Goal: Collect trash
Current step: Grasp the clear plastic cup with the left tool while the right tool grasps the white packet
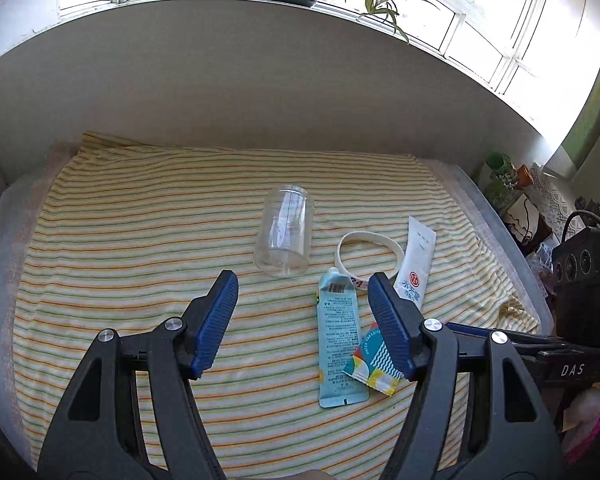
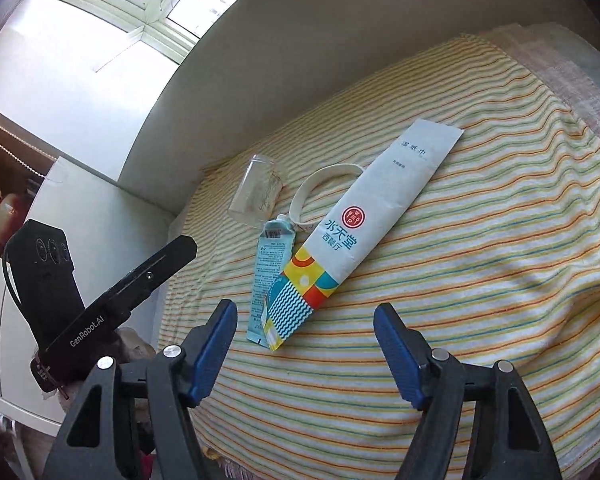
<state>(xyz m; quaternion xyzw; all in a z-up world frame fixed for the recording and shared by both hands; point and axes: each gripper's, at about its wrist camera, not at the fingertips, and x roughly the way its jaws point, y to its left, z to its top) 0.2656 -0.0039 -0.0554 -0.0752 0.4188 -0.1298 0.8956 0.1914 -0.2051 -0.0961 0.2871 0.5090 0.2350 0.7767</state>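
both tools hang with their blue pads spread apart and nothing between them: the left gripper (image 1: 302, 320) and the right gripper (image 2: 305, 354), each above the near part of the striped cloth (image 1: 140, 280).

the landmark is the pale blue sachet (image 1: 339, 336), lying flat on the cloth just ahead of the left tool. a colourful wavy-patterned wrapper (image 1: 374, 364) lies against the sachet's near right side, overlapping its edge. just beyond the sachet's far end sits a white band loop (image 1: 370, 252), and right of that a long white wet-wipe packet (image 1: 414, 264) with a red round logo. left of the sachet's far end, a clear plastic cup (image 1: 284, 236) lies on its side.
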